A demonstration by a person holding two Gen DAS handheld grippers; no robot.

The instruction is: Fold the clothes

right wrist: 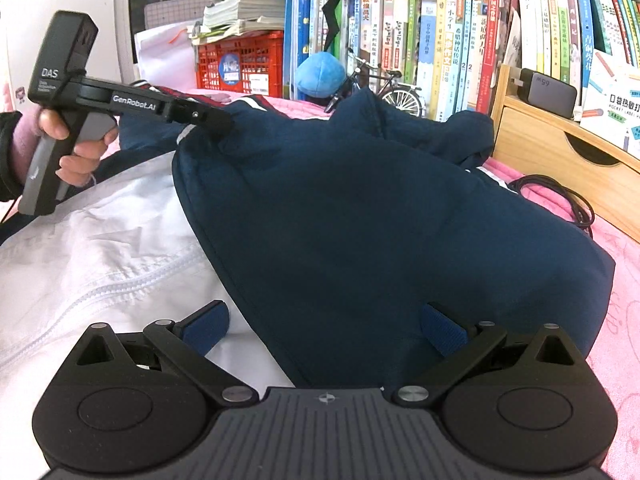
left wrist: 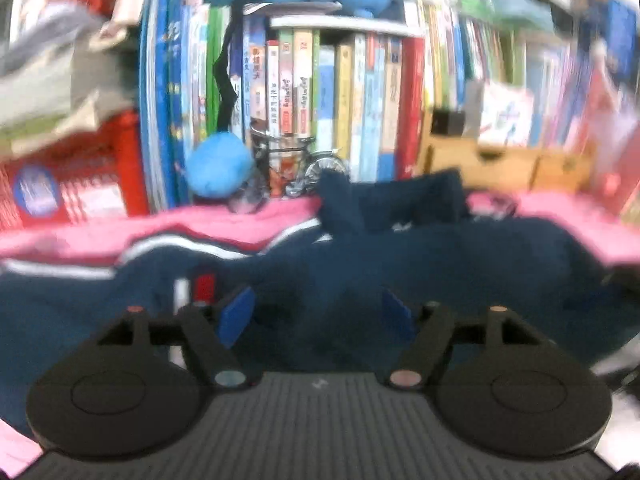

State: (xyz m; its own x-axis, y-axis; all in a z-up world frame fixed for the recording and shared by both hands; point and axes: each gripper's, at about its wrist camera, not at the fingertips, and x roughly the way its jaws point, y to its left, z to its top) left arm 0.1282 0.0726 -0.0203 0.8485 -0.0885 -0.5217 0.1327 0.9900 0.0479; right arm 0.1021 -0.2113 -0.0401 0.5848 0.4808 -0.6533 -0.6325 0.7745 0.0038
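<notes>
right gripper (right wrist: 324,330): jaws are seen spread wide, blue pads apart, nothing pinched. it is pointed forward and downward over the near edge of the jacket (right wrist: 360,216). the left pad is seen over the white lining (right wrist: 100,240), the right pad over navy cloth; whether either pad touches cannot be told.

left gripper (left wrist: 318,312): jaws are spread in its own blurred view, with navy cloth lying under and between the pads, not pressed by them. in the right wrist view this gripper (right wrist: 216,120) is seen side-on at the jacket's far left corner, its tip at or just above a fold of navy cloth beside a white stripe; contact cannot be judged there. it is held roughly level, tilted a little downward, by a hand (right wrist: 76,148) wrapped around the grey handle, a pink cuff showing at the wrist.

jacket: it is laid across a pink cover (right wrist: 624,272), navy side bunched and folded over to the right, white lining with a zip exposed to the left.

beyond it a black cable (right wrist: 560,200) is coiled on the cover near a wooden drawer box (right wrist: 560,160). books (right wrist: 440,40), a red crate (right wrist: 240,64), a blue plush (right wrist: 320,72) and a small bicycle model (right wrist: 384,88) are lined up along the back.
</notes>
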